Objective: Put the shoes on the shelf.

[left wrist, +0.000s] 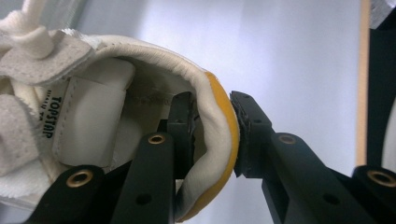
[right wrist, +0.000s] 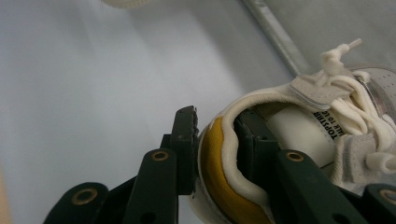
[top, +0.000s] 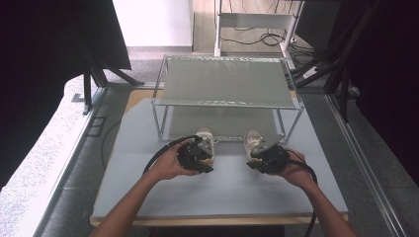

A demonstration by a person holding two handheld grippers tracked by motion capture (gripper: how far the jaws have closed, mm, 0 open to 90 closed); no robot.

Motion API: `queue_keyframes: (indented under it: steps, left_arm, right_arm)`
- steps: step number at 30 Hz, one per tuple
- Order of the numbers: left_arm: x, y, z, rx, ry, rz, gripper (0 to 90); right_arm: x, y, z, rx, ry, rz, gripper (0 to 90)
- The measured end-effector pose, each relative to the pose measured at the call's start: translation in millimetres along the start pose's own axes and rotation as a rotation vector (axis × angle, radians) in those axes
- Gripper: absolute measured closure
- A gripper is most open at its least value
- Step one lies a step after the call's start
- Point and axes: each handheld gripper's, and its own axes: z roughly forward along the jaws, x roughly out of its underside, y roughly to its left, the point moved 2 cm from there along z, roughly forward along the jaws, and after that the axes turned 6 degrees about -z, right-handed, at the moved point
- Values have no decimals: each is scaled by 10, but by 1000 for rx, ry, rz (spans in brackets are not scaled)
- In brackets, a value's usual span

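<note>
Left tool point(top: 201, 157) clamped on heel collar of left white sneaker point(top: 204, 139), one jaw inside, one against the yellow heel patch. Toe pointing away toward wire rack point(top: 225, 102), long axis running front to back. Right tool point(top: 261, 157) clamped likewise on heel of right white sneaker point(top: 253, 140), parallel, toe near rack's lower shelf. Rack legs just beyond both toes; open pale tabletop point(top: 227, 190) nearer the person and to either side.

Your forearms are bare, no sleeves. Your left gripper point(top: 203, 157) and right gripper point(top: 258, 157) are black, each trailing a black cable; their jaws carry brass-ringed pivot holes and ridged black pads point(left wrist: 246, 135).
</note>
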Motion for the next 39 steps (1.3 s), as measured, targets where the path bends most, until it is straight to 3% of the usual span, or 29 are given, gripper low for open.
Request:
queue_keyframes:
  steps: [6, 14, 25, 32, 39]
  left_arm:
    - [-201, 114, 45, -38, -36, 36, 711]
    - [-347, 293, 145, -53, -49, 66, 711]
    - [-407, 488, 273, -60, -31, 60, 710]
    - [-409, 653, 409, -53, -46, 24, 704]
    - [-381, 749, 519, -40, -44, 31, 705]
  right_arm:
    - [-160, -152, 113, 12, 19, -28, 702]
    - [-298, -307, 213, 17, 19, -61, 702]
    - [-384, -419, 386, 28, 25, -75, 702]
    - [-448, -521, 554, 52, 26, -69, 701]
    - [-495, -594, 705, 41, 31, -65, 698]
